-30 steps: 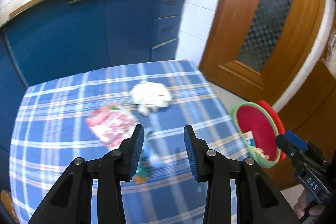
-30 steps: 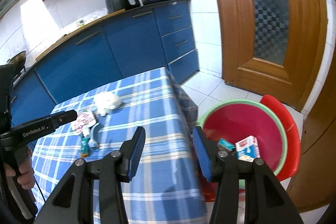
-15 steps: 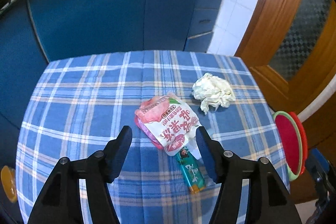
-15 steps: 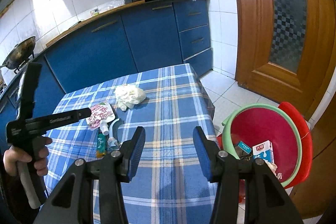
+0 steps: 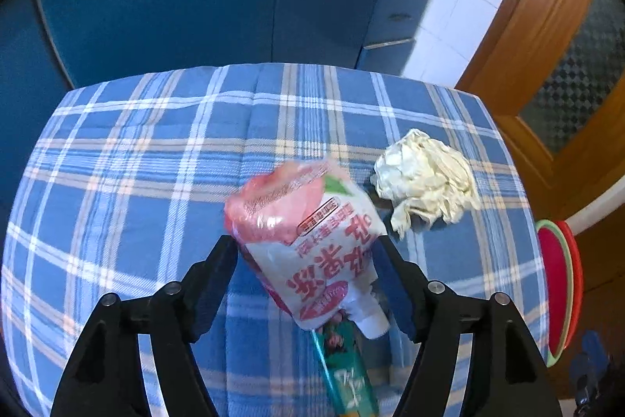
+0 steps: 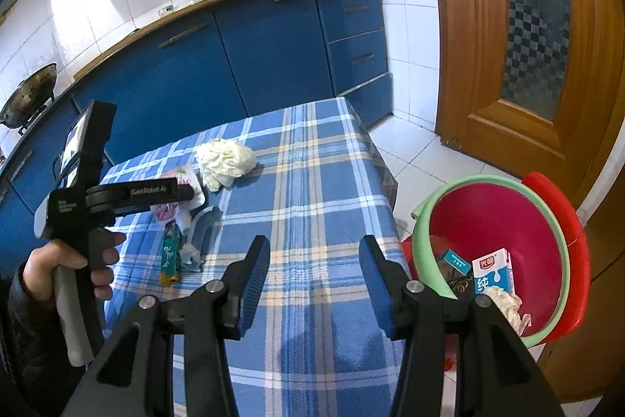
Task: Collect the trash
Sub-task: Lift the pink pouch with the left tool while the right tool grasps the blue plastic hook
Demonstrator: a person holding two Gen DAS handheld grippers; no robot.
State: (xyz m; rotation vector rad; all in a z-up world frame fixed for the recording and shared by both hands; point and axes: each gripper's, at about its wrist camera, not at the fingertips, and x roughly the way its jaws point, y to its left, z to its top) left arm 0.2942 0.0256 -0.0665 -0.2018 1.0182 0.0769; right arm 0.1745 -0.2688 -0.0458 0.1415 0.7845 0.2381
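Observation:
A pink and white drink pouch point(image 5: 308, 221) lies on the blue plaid tablecloth point(image 5: 129, 182), with a green wrapper point(image 5: 347, 366) beside its spout. My left gripper point(image 5: 306, 245) hangs just over the pouch. Its jaws are opening and stand either side of the pouch without pressing on it. A crumpled white paper ball point(image 5: 425, 178) sits to the right. In the right wrist view my right gripper point(image 6: 314, 253) is open and empty over the table's near edge. A red basin with a green rim point(image 6: 500, 217) stands to its right and holds a milk carton point(image 6: 492, 274).
A hand point(image 6: 66, 264) holds the left gripper point(image 6: 187, 192) over the pouch point(image 6: 183, 178). A clear plastic scrap point(image 6: 201, 225) lies by the wrapper point(image 6: 170, 253). Blue cabinets point(image 6: 273, 45) stand behind the table, and a wooden door point(image 6: 527, 26) is to the right.
My left gripper has come down and forward over the pink pouch, and its jaws have spread wide around it. The right gripper has drifted slightly and its jaws are as before.

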